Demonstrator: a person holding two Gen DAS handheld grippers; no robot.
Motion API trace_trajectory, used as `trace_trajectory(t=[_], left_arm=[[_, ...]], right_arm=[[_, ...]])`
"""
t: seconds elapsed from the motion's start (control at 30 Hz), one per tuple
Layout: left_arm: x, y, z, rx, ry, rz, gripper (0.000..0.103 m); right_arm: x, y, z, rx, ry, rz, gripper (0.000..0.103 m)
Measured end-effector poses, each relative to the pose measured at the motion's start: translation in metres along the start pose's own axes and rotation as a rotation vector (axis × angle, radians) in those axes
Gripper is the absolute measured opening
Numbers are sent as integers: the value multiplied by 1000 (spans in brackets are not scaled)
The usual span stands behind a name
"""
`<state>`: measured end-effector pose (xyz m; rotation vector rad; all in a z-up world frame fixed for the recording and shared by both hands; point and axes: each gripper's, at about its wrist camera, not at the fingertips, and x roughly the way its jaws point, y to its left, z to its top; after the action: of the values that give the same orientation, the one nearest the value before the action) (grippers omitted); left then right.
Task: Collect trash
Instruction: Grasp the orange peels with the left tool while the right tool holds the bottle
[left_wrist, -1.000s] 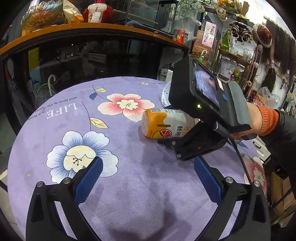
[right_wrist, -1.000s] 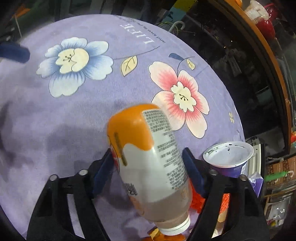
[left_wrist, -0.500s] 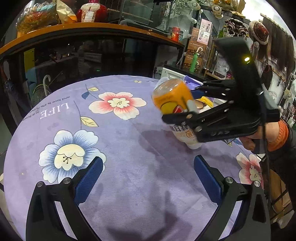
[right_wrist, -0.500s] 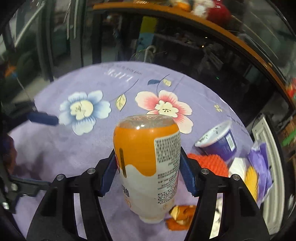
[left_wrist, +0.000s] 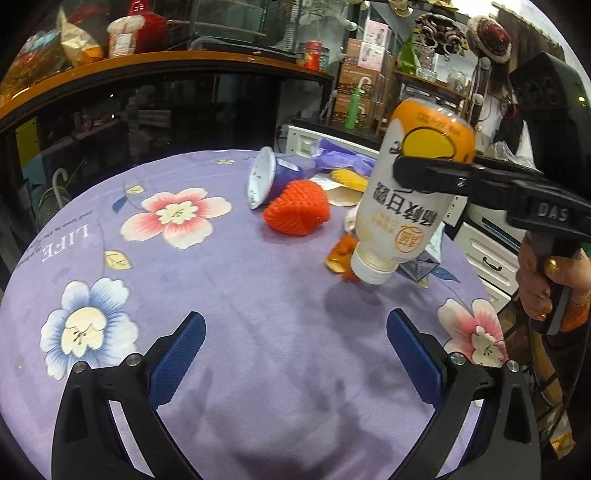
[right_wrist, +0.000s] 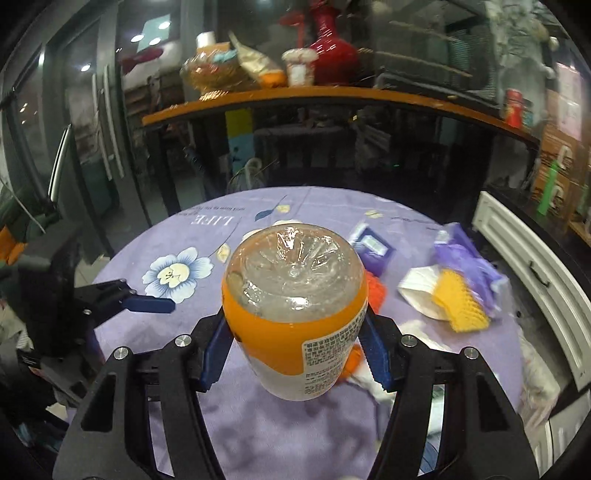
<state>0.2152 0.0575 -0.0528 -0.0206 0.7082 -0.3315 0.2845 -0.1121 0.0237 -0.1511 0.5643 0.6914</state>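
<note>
One orange-and-white plastic drink bottle (right_wrist: 295, 325) hangs cap-down, clear of the round purple flowered surface (left_wrist: 229, 280), clenched between the blue pads of the right claw (right_wrist: 295, 354); a second ago it lay on its side on the cloth, and those jaws have closed onto it since. The left claw (left_wrist: 295, 354) is released, nothing between its pads, low over the cloth. Beyond lie one tipped purple yogurt cup (left_wrist: 267, 177), one orange foam net (left_wrist: 297, 212), one yellow foam net (right_wrist: 460, 301), purple wrapping (right_wrist: 467, 254), white paper and orange peel scraps (left_wrist: 341, 254). The bottle hides part of the peel; the right-wrist view is blurred at its right side.
</note>
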Motion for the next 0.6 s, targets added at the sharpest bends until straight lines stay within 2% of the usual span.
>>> trace_trajectory(t=[0.23, 0.33, 0.6], left_arm=[[31, -40, 16, 81, 29, -17, 97], [54, -51, 26, 118, 58, 16, 87], [121, -65, 39, 175, 200, 91, 67]], right_arm=[[-56, -30, -20, 66, -48, -73, 62], [-72, -38, -31, 74, -57, -97, 62], [-100, -59, -57, 126, -70, -152, 62]])
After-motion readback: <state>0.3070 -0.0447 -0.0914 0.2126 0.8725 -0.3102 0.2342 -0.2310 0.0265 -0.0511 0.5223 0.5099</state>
